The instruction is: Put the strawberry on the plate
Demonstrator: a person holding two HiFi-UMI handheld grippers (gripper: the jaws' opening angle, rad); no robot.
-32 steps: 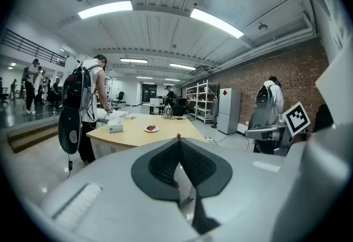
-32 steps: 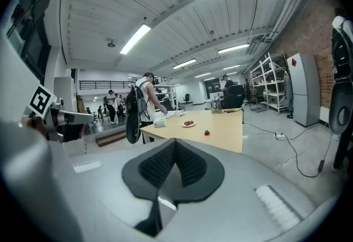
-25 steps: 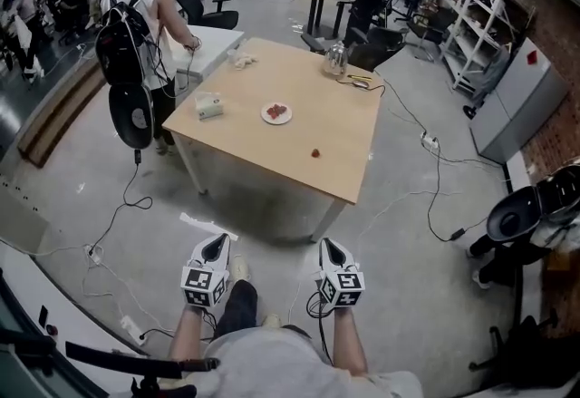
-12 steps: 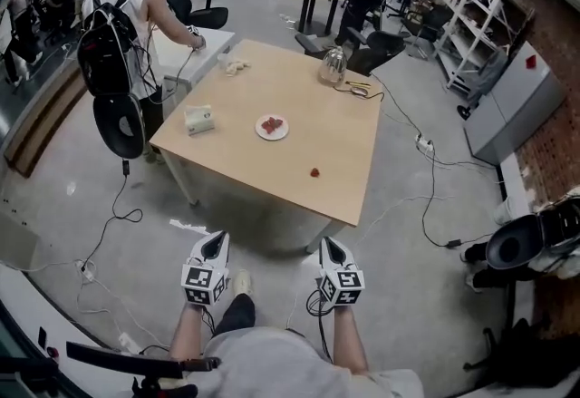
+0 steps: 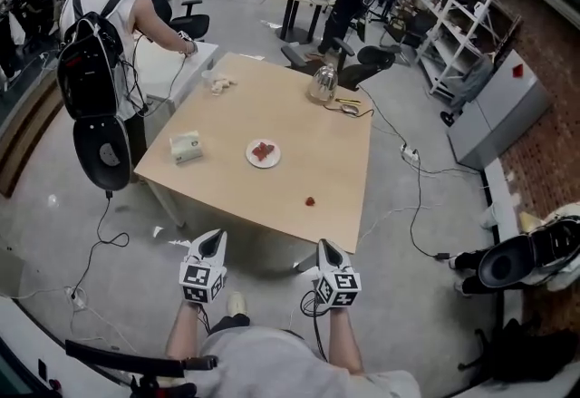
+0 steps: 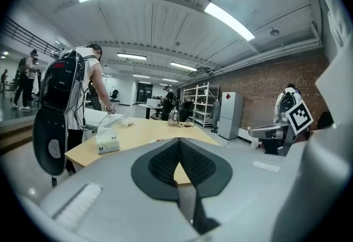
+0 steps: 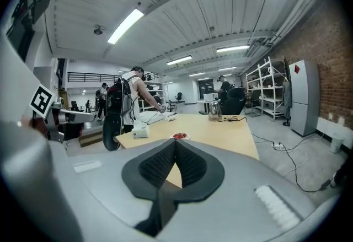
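Note:
A small red strawberry (image 5: 310,201) lies alone on the wooden table (image 5: 299,142), near its front right part. A white plate (image 5: 263,152) with red strawberries on it sits near the table's middle; it shows too in the right gripper view (image 7: 179,136). My left gripper (image 5: 216,242) and right gripper (image 5: 324,247) hang side by side over the floor, short of the table's near edge. Both are shut with nothing between the jaws. In the left gripper view the left gripper (image 6: 178,141) points at the table.
A tissue box (image 5: 186,147) sits at the table's left, a glass kettle (image 5: 322,83) and cables at its far side. A person with a backpack (image 5: 91,61) stands at the left corner. Cables (image 5: 412,206) trail over the floor at right. Shelves (image 5: 462,33) line the brick wall.
The table has come closer and lower in the head view as I walk toward it. Both grippers keep their pose, still shut.

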